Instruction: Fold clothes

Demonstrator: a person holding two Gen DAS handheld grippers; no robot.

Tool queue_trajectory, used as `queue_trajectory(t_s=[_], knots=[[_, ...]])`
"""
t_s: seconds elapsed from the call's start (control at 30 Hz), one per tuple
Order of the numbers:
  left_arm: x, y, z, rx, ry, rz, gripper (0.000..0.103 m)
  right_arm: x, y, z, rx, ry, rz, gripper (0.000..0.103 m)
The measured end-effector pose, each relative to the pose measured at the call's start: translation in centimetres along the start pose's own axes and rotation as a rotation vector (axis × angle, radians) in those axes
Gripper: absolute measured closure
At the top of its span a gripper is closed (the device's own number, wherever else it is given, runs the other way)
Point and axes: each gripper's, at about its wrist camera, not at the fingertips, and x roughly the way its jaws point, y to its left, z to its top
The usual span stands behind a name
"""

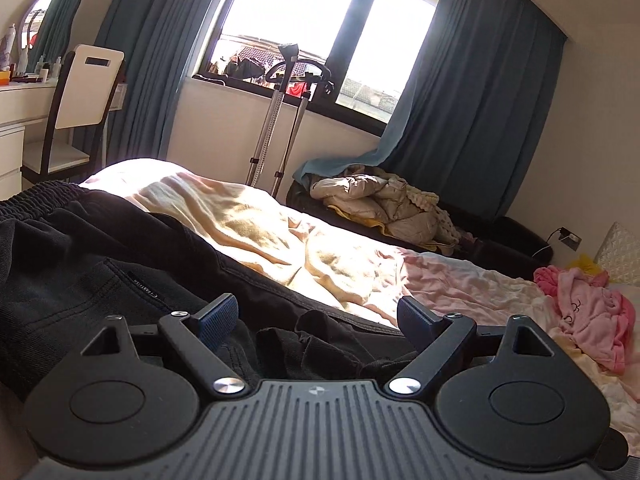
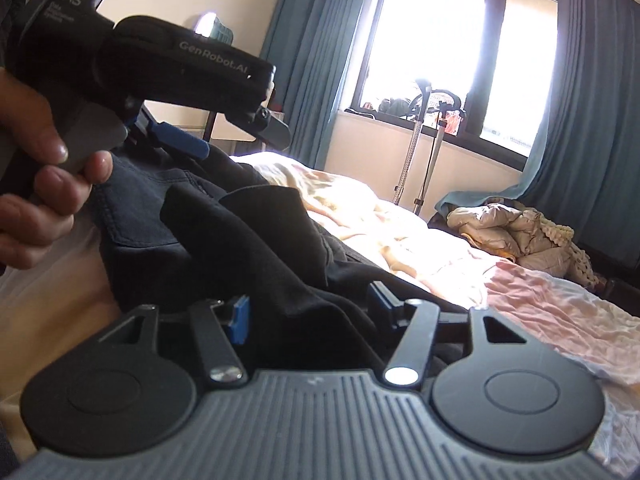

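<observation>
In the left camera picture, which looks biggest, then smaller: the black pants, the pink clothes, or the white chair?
1. black pants, but they lie nearest the camera
2. white chair and pink clothes look alike, so no ranking

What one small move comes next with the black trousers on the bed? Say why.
Probably close the right gripper on the black fabric fold of the black trousers: the fold lies between its parted jaws, not pinched. The left gripper hovers open over the same garment, holding nothing.
</observation>
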Motion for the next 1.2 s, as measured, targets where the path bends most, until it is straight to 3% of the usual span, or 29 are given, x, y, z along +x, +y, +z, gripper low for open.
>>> queue_trajectory(t_s=[0.07,0.2,0.33,0.43,0.53,0.8,1.2], knots=[[0.2,-0.9,-0.6,0.037,0.011,-0.005,0.015,-2.0,-2.0,-0.6,0.045,-0.011,-0.011,0.043],[1.1,-2.4,-2.1,0.126,0.046,0.006,0.016,-5.0,-5.6,-2.8,0.290,-0.031,-0.112,0.043],[2.3,-3.0,-3.4,0.144,0.109,-0.002,0.027,-4.3,-8.9,-4.5,0.451,0.018,-0.260,0.043],[3.0,-3.2,-4.2,0.156,0.153,0.010,0.035,-4.1,-9.8,-6.8,0.536,0.023,-0.300,0.043],[3.7,-3.2,-4.8,0.175,0.179,0.039,0.041,-2.0,-10.7,-9.5,0.620,0.123,-0.307,0.044],[5.4,-2.6,-5.8,0.164,0.235,0.111,0.042,-0.6,-11.7,-11.1,0.679,0.118,-0.271,0.039],[4.6,-3.9,-5.7,0.200,0.195,0.139,0.041,-0.7,-11.3,-10.9,0.694,0.118,-0.273,0.039]])
